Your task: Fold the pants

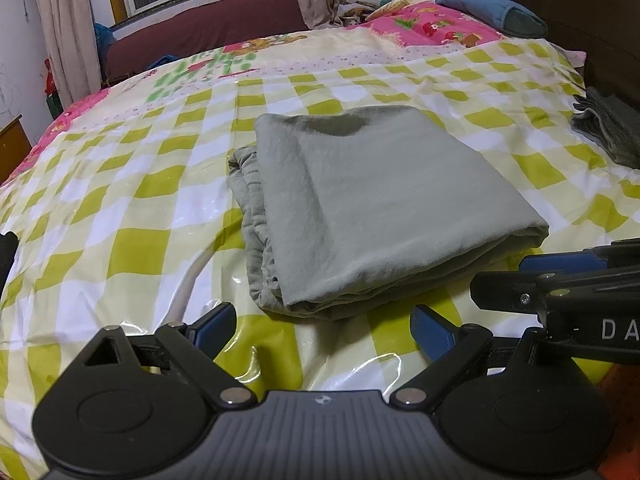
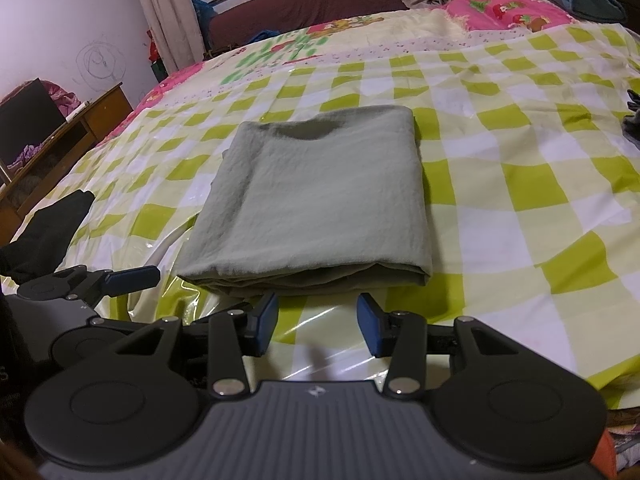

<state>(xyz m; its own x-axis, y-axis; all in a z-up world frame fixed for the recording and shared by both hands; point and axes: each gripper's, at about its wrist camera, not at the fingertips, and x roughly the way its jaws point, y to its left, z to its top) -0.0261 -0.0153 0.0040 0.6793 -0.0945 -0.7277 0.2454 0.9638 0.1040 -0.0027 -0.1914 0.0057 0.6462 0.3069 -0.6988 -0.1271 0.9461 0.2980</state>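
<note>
Pants [image 1: 376,208] lie folded into a compact grey-green rectangle on the bed, resting on the glossy green-and-white checked cover [image 1: 132,248] well inside its edges. We judge that spot was chosen because the sheet gives a flat, smooth patch to fold on. Several layers show along the near fold, and the gathered waistband bunches out on the left side in the left wrist view, so the stack looks finished or close to it.

Our left gripper [image 1: 324,332] hangs just short of the near edge, jaws spread wide with nothing between them. Our right gripper [image 2: 318,324] sits likewise before the near fold, jaws parted about halfway and empty, clear of the cloth. Both point down at a slant toward the bundle, which we read as a pause to check the result, not a grasp.

A darker grey garment [image 1: 612,132] lies apart at the right edge of the cover, and a blue pillow [image 1: 492,10] rests at the far end, both well away from the fold.
</note>
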